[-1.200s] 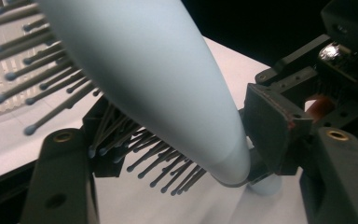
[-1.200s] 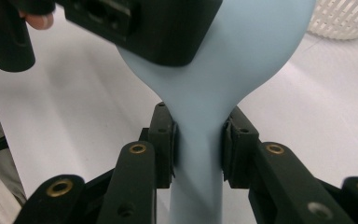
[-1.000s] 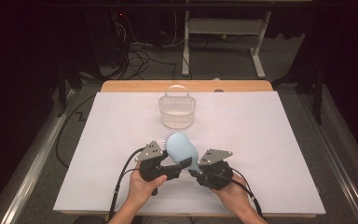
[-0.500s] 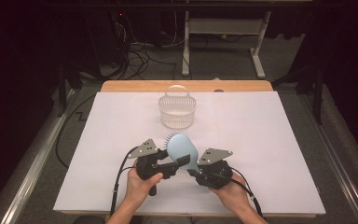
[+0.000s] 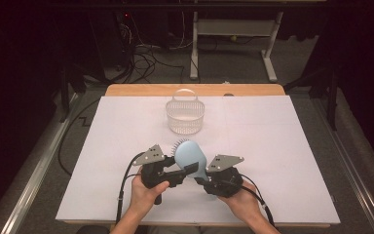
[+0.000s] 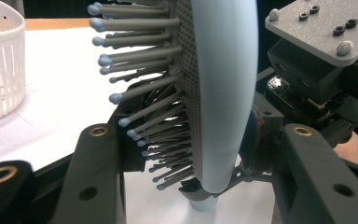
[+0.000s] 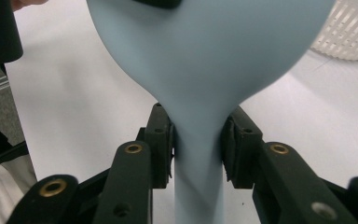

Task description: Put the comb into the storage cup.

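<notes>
High view: a light-blue hairbrush [image 5: 191, 156] is held above the near middle of the white worktop [image 5: 282, 146], between the left tongs [image 5: 187, 171] and the right tongs [image 5: 202, 176]. A white slatted basket [image 5: 185, 115] with a bail handle stands well beyond the brush, toward the far edge, with bare worktop between the two. Behind the worktop lie cables on the floor [image 5: 146, 63] and a white table frame [image 5: 233, 29]. The brush head points away from the person and slightly left; its long axis runs from the right tongs up toward the basket, with the smooth back facing up and right and the bristles facing left.

Left gripper view: the brush head [image 6: 223, 93] stands edge-on, long axis near vertical, with ball-tipped bristles [image 6: 140, 88] projecting left. The left tongs have just been closing and now clamp the head, one jaw on the bristle side and one on the back. The right tongs' body sits close behind; the basket [image 6: 0, 60] shows at far left.

Right gripper view: the right tongs [image 7: 198, 140] grip the brush handle [image 7: 198, 177] at the neck, pads pressed on both sides. The basket [image 7: 349, 32] lies at upper right
</notes>
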Motion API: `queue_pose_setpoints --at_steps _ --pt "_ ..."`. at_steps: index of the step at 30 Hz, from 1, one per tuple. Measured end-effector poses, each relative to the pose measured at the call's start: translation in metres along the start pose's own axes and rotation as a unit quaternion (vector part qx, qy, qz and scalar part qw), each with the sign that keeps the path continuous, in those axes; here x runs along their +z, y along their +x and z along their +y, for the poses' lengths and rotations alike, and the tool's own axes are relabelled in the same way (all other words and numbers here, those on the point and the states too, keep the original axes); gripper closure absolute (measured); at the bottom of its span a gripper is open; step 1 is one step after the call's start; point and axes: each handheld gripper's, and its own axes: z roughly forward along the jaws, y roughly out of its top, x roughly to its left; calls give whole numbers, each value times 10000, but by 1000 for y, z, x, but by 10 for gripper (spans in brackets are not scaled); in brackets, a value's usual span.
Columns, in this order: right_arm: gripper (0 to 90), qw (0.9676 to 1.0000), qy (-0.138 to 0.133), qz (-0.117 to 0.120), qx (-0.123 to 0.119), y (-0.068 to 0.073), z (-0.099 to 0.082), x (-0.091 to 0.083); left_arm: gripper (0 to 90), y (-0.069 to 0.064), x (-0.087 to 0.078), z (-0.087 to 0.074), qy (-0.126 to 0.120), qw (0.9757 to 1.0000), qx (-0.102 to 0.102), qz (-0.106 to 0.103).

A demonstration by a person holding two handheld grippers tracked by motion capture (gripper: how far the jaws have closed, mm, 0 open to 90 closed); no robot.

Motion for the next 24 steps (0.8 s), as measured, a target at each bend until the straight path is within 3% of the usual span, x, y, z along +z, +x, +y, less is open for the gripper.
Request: queue_pose_setpoints --at_steps 7,14,24 --pt "611 9999 -81 59 123 -5 -2 -3 522 3 -6 2 -108 9999 -19 88" --pt "535 9988 -389 132 266 -10 -6 -11 522 6 -11 3 -124 9997 -44 189" --pt "481 9980 -564 86 274 -17 -14 -19 522 9 -16 4 -162 9994 -66 282"
